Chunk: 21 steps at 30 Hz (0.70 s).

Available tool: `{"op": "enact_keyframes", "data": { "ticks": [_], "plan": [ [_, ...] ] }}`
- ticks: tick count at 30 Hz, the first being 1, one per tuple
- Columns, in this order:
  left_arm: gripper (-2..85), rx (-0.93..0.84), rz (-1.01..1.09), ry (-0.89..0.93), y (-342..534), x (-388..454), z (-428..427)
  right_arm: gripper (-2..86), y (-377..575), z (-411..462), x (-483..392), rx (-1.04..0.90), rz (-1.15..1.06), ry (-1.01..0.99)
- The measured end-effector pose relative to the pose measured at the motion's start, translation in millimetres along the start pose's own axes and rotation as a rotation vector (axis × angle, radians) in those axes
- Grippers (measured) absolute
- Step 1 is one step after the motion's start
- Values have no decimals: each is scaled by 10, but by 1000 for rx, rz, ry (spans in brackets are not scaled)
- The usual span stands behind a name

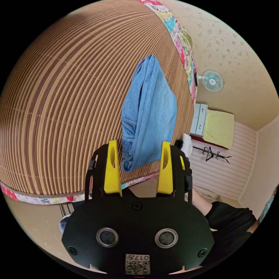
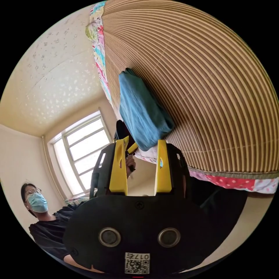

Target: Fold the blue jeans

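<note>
The folded blue jeans [image 1: 149, 116] lie on the bed's bamboo mat [image 1: 72, 101] near its edge, long axis toward twelve o'clock from the left gripper [image 1: 139, 165]; both grippers' fingers are apart and empty, the right gripper [image 2: 141, 162] similarly near.

Folded blue jeans [image 2: 142, 112] lie on striped mat [image 2: 209, 87]; right gripper [image 2: 141, 165] gapes.

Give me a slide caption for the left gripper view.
Open left tool hovering before folded blue jeans lying on a striped bamboo mat.
</note>
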<state>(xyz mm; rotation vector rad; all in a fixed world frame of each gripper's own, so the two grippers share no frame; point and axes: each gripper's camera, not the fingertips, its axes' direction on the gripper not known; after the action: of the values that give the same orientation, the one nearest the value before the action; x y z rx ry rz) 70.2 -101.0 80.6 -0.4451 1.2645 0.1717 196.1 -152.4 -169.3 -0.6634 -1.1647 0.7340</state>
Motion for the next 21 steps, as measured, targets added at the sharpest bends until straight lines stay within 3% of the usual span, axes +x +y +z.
{"op": "enact_keyframes", "data": {
  "ticks": [5,9,15,18,21],
  "plan": [
    [129,31,-62,30,14,-89,-31,179,141,68,244,37,70,-158],
    [97,-48,-188,174,268,-142,120,212,136,95,267,37,22,-125],
    [63,-32,-225,396,901,121,194,239,-120,55,280,70,-32,-280],
    [61,-17,-265,417,1155,207,138,207,-322,84,200,8,-55,-244],
    [60,5,-267,440,1303,281,38,122,-444,117,40,-54,-123,-212]
  ]
}}
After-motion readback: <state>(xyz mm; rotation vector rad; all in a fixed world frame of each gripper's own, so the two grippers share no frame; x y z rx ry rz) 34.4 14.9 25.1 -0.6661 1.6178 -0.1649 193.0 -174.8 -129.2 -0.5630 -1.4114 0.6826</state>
